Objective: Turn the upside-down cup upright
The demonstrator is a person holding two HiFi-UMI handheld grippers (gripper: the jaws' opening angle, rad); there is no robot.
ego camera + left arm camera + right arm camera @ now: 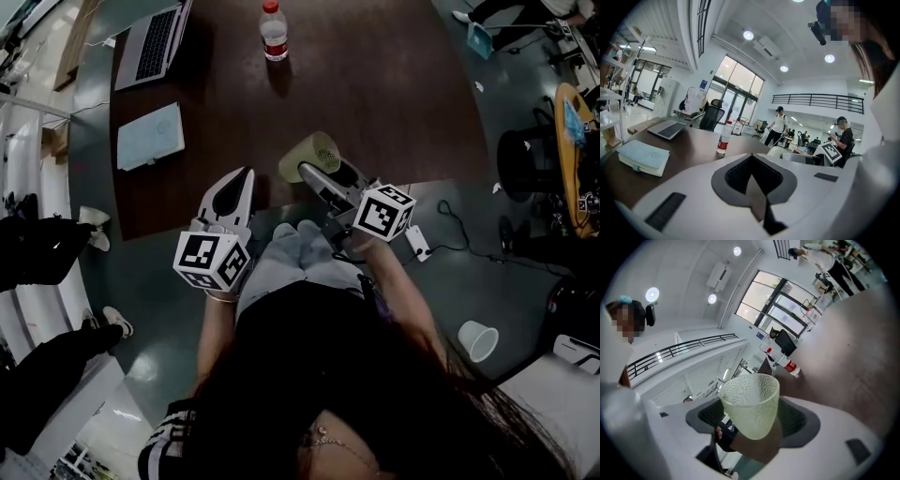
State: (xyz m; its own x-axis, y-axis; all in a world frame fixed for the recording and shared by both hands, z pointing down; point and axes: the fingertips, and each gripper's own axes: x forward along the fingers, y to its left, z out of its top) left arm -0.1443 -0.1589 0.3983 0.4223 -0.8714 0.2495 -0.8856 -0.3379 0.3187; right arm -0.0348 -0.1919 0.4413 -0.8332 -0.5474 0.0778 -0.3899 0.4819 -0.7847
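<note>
The right hand-held gripper grips the pale green, dimpled cup between its jaws. It holds the cup in the air above the dark desk, near the front edge, and in the head view the cup is tipped onto its side. The left hand-held gripper is closed on nothing and hangs just left of the cup. Farther back on the desk are a water bottle, an open laptop and a pale blue notebook.

Greenish cup in right gripper, apparently sideways
</note>
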